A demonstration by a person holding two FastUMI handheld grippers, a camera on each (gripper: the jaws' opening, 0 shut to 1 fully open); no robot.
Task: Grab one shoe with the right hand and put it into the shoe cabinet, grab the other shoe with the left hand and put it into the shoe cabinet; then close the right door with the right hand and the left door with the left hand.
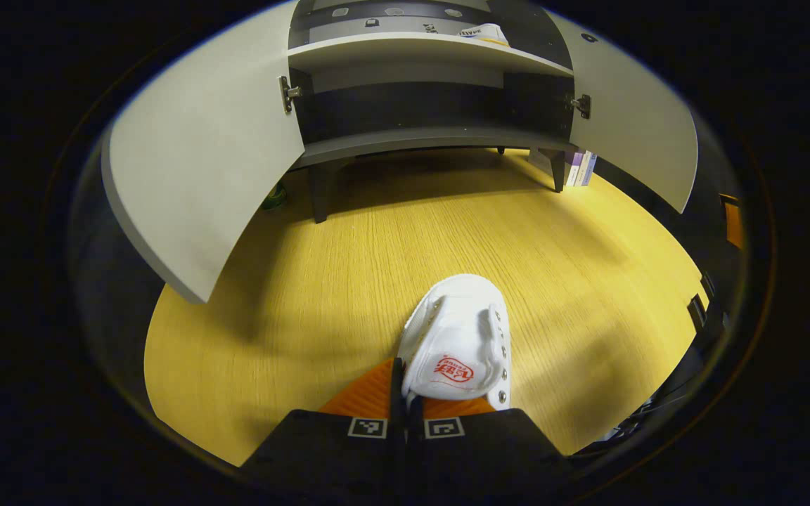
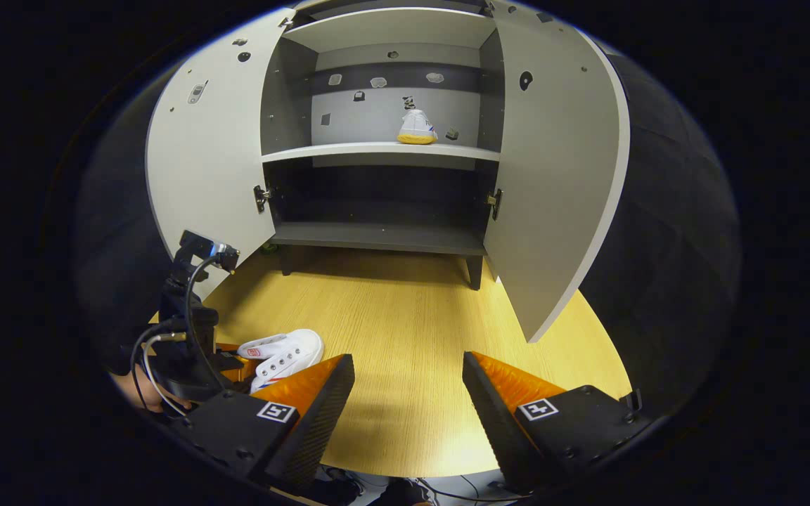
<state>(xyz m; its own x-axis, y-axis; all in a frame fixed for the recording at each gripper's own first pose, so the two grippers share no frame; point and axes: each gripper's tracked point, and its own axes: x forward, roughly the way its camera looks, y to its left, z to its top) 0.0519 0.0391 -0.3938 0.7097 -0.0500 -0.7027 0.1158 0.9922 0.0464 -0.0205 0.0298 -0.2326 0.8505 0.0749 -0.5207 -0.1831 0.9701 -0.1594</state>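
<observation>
Risk: the left gripper (image 1: 405,414), fingers pressed together, pinches only the heel edge of the soft white canvas shoe (image 1: 458,348) above the smooth yellow wood-grain table (image 1: 292,295) — a thin hold, so the floppy upper may slip or swing in transit and clip the flat grey shoe cabinet (image 2: 384,151) shelf. Right gripper (image 2: 408,393): spread wide, empty. The second white shoe (image 2: 417,128) rests on the upper shelf — both matte doors stand open

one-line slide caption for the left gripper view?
Left gripper shut on a white shoe above the wooden floor, facing the open shoe cabinet.
</observation>
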